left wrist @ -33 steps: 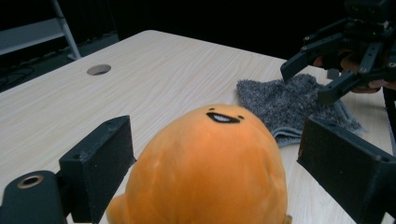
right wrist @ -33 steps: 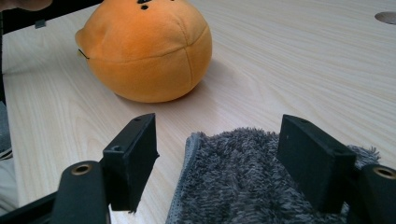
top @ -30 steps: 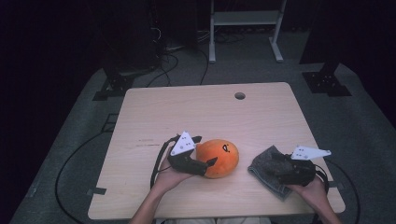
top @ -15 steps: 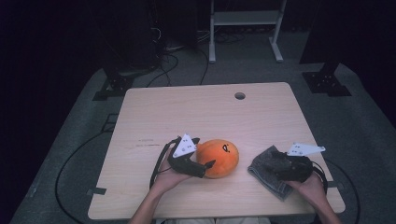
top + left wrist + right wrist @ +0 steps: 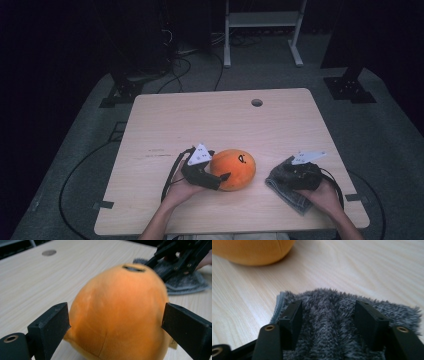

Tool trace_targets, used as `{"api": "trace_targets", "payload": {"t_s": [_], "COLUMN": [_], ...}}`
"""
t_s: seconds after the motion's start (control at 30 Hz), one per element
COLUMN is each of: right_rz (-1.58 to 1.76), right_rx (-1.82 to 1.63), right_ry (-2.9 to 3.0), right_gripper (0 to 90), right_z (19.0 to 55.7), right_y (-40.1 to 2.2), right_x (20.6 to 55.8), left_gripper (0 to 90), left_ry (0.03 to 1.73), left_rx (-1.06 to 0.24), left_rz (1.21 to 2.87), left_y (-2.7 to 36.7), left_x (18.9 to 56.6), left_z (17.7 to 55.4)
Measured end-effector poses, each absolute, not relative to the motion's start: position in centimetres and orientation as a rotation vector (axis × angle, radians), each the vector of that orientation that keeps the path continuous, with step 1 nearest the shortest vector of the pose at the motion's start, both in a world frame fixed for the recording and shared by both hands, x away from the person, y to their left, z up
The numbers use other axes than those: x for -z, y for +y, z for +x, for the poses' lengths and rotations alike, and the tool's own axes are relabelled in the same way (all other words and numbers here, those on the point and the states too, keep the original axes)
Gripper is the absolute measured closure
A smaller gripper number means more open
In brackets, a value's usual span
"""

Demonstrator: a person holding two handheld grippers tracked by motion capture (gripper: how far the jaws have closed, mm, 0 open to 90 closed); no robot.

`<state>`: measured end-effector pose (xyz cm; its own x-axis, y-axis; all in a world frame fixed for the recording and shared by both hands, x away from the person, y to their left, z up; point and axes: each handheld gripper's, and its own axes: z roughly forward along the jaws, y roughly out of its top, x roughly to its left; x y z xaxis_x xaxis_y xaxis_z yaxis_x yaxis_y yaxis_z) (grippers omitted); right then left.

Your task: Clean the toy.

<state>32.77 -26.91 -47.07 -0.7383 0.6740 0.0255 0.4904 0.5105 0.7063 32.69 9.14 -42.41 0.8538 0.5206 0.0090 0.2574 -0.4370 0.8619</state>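
An orange plush ball [image 5: 232, 169] lies on the wooden table [image 5: 225, 120] near its front edge. My left gripper [image 5: 220, 167] comes at it from the left. In the left gripper view both pads of this gripper [image 5: 115, 322] press the plush [image 5: 117, 302] at its sides; the jaws eased out a little just before. To the right lies a fuzzy grey cloth [image 5: 289, 192]. My right gripper [image 5: 284, 175] points down into it. Its jaws [image 5: 328, 315] have just been closing and still stand wide, sunk in the pile of the cloth [image 5: 327, 298], which rises between them.
A round cable hole [image 5: 257, 102] sits near the table's far edge. The cloth lies close to the front right edge of the table. Cables trail from both grippers over the front edge. A white frame [image 5: 262, 30] stands on the floor behind.
The right hand has sunk onto the grey cloth and its jaws have narrowed. The left gripper and the orange plush stay where they were.
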Motion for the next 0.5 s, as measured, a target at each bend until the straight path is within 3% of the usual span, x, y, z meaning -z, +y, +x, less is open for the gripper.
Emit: {"api": "trace_targets", "payload": {"t_s": [0.1, 0.3, 0.5], "right_rz": [0.946, 0.961, 0.927], "right_rx": [-1.015, -1.038, -1.118], "right_ry": [2.507, 2.530, 2.476], "right_gripper": [47.3, 73.0, 77.5], "right_z": [32.6, 32.3, 31.1], "right_y": [-26.7, -26.5, -27.3], "right_x": [47.3, 47.2, 45.6], "left_gripper": [6.9, 12.1, 18.3], "left_ry": [0.571, 0.542, 0.514], "left_rx": [-0.326, -0.315, -0.327], "left_rz": [2.050, 2.082, 2.100], "left_y": [9.1, 9.1, 9.0], "left_x": [42.6, 43.1, 43.2], "left_z": [32.6, 32.1, 32.1]}}
